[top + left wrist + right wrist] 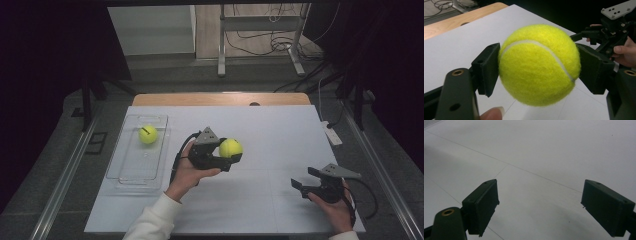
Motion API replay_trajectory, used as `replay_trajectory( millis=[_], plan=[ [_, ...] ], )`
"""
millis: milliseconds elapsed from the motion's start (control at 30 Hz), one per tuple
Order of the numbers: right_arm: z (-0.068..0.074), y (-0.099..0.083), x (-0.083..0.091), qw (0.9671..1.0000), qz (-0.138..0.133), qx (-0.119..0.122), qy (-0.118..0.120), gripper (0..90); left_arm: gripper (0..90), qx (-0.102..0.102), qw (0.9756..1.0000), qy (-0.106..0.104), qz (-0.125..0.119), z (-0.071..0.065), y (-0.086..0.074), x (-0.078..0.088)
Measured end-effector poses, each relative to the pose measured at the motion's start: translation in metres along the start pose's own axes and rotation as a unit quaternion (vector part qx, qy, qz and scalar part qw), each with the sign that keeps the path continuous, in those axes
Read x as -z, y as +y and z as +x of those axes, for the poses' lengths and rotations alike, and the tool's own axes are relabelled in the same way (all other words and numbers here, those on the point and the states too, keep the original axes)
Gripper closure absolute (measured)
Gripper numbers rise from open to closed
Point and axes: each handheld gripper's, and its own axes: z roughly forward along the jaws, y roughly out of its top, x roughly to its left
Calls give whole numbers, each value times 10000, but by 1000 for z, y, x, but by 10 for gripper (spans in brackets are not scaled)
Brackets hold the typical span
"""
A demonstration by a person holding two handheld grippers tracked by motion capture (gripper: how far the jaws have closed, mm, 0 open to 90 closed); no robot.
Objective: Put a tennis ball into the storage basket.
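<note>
My left gripper [231, 152] is shut on a yellow tennis ball [230, 148] and holds it above the middle of the white table. In the left gripper view the ball [537, 63] sits squeezed between both black pads [487, 67]. A second tennis ball [148, 134] lies in the clear plastic tray [131, 172] at the left. My right gripper [303, 181] rests low near the table's front right, its jaws wide apart with nothing between them; in the right gripper view its fingertips [482, 205] frame bare table.
A white table [280, 130] covers the work area, with a wooden edge [220, 98] at the back. A small white object [332, 135] lies at the right edge. Metal stand legs and cables [260, 45] are on the floor beyond.
</note>
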Motion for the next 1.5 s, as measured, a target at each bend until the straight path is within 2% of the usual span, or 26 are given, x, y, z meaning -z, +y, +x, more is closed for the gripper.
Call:
replay_trajectory(
  millis=[367, 900, 1500],
  plan=[
    [0, 0, 0, 10000, 2, -3, -2, 142, 260, 106, 9996, 230, -137, 11, 1, 12],
    [0, 0, 0, 10000, 7, 1, -1, 142, 260, 175, 9988, 379, -244, 20, 2, 23],
    [0, 0, 0, 10000, -23, 11, 4, 143, 260, 364, 9967, 605, -392, 36, 2, 38]
  ],
)
